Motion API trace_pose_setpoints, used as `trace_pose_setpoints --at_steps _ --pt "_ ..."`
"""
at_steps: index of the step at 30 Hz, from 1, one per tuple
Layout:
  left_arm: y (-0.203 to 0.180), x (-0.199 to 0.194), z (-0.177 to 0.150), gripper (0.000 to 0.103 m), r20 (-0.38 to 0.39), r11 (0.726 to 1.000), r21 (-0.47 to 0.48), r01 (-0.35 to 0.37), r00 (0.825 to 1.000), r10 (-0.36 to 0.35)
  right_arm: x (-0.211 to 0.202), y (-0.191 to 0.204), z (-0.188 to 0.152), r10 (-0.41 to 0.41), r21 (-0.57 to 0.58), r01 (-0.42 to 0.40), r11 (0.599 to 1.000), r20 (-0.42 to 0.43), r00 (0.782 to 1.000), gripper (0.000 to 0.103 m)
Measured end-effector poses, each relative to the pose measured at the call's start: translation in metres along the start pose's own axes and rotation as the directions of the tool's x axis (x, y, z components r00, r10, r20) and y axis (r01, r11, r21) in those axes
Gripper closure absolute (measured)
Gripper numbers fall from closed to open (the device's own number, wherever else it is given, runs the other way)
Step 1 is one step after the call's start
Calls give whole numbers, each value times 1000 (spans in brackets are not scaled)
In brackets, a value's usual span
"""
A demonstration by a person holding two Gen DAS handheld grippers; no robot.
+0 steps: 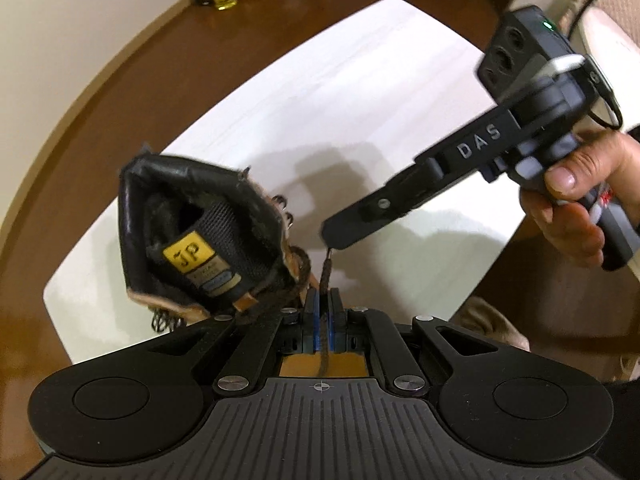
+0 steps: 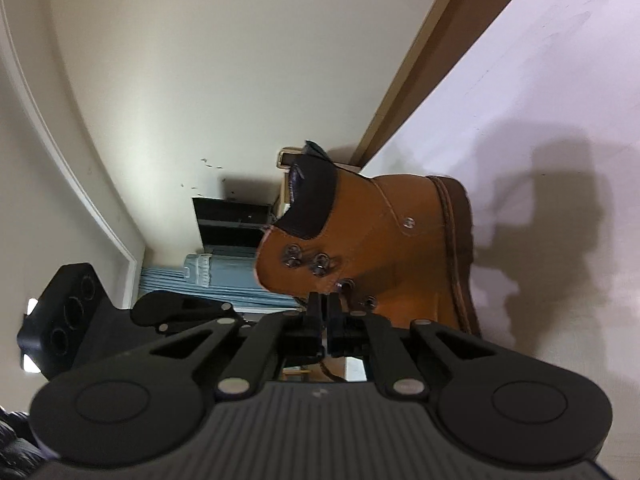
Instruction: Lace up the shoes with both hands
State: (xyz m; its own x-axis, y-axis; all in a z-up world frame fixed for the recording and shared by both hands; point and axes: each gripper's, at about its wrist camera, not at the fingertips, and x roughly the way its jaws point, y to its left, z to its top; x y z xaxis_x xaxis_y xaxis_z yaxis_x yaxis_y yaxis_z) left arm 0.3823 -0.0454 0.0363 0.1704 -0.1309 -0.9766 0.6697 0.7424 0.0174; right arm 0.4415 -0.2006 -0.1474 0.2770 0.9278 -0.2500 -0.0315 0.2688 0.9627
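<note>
A: What's my left gripper (image 1: 323,300) doing?

B: From where I sit, its blue pads (image 1: 317,308) are pressed together on the brown lace (image 1: 325,276). The lace runs up between them and its tip meets the end of the right gripper (image 1: 332,240).

A: And the right one, has it got the tip?

B: I see the aglet touching its finger ends in the left wrist view. In the right wrist view its jaws stand narrow, a thin gap between them, but I cannot tell if they pinch the lace.

A: Where's the boot (image 2: 372,248)?

B: On the white mat (image 1: 360,92), just beside my left gripper, collar open towards me, metal eyelets (image 2: 320,264) close ahead of the right gripper (image 2: 324,308).
</note>
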Motion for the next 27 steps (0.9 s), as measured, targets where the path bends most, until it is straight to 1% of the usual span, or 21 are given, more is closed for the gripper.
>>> trace_pose_setpoints --at_steps 1,3,4,5,8,9,10,11,13,15,20,22,24,26,27 --pt "1 1 -2 99 2 1000 -5 -13 1000 13 1 0 -3 -54 -27 54 998 3 999 88" --pt "3 1 -6 99 8 999 -17 -34 999 34 7 2 -9 -152 -114 150 982 -12 988 88" --pt "-3 -1 -5 99 13 999 -22 -39 999 39 18 3 -17 -232 -194 218 956 -52 971 88" --pt "-11 -4 -3 99 17 999 -26 -42 999 42 31 3 -27 -327 -294 283 913 -114 938 88" --pt "-14 -10 -8 99 41 998 -17 -61 997 62 49 3 -49 -412 -438 297 848 -193 891 88" --pt "-15 -9 -9 99 46 998 -11 -62 997 63 54 2 -51 -412 -444 292 847 -202 889 88" --pt "-17 -10 -11 99 56 998 -1 -57 997 57 58 1 -53 -404 -443 281 851 -211 890 90" --pt "-13 -12 -15 99 68 999 8 -53 996 52 61 -1 -55 -393 -441 269 856 -218 893 95" --pt "-8 -17 -19 99 96 999 19 -47 994 45 66 -3 -56 -360 -433 239 869 -221 907 95" --pt "-8 -14 -23 99 121 998 35 -56 991 52 71 -5 -57 -326 -426 208 880 -224 919 96" --pt "-7 -11 -44 99 218 987 99 -126 971 102 101 -8 -68 -262 -454 138 880 -223 939 96" --pt "-10 -8 -50 99 246 981 125 -152 962 117 116 -10 -75 -209 -468 88 879 -212 955 95" --pt "-18 -3 -59 99 297 963 175 -204 944 146 125 -13 -79 -160 -476 47 878 -199 967 95" --pt "-27 3 -74 99 360 936 209 -282 913 195 125 -14 -82 -126 -490 19 871 -186 974 95" --pt "-31 4 -78 99 380 926 215 -310 900 213 125 -15 -82 -111 -498 6 867 -181 977 96"
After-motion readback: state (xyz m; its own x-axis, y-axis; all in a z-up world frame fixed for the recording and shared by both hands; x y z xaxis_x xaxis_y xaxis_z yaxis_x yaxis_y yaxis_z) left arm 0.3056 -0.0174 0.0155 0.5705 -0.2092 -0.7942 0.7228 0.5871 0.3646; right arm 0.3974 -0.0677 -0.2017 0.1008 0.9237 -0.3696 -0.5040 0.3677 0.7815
